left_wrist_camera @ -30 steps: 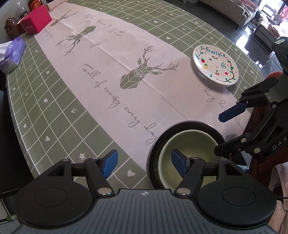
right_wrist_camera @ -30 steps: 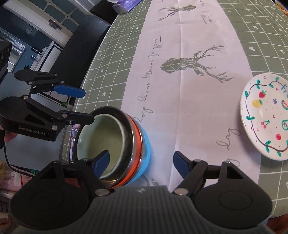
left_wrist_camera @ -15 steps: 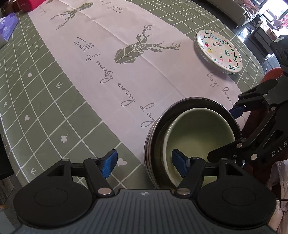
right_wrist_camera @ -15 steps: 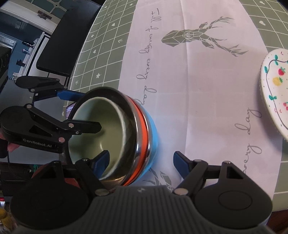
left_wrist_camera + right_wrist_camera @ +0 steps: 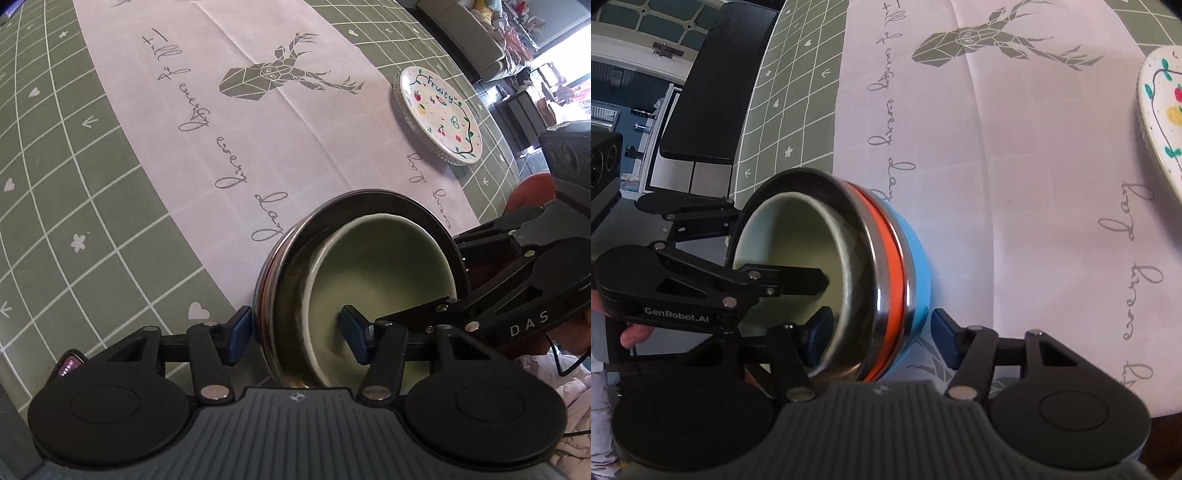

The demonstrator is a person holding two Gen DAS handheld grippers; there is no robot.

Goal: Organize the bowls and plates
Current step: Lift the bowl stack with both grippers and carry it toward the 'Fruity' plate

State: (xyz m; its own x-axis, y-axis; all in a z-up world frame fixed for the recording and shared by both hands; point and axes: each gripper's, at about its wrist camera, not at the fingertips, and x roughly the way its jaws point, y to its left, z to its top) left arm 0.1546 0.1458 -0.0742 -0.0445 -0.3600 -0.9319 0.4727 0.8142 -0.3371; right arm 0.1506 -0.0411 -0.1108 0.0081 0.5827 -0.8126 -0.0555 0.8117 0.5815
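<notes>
Steel-rimmed bowl stack (image 5: 362, 280) straddled by both closing tongs (image 5: 295, 334) (image 5: 881, 334), neither clamped yet; uneven pinch tips it toward 12 o'clock.

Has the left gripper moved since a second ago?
Yes. The left gripper has come down over the bowl stack, rim now between its closing jaws, nearer the tablecloth.

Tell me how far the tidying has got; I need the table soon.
Done: a pale green ceramic bowl is nested in a steel bowl above orange and blue bowls, and the fruit-painted white plate sits on a clear ribbed plate. In hand: the left gripper and right gripper each straddle the stack's rim, jaws closing. Left: moving the bowl stack; where it goes is unclear.
</notes>
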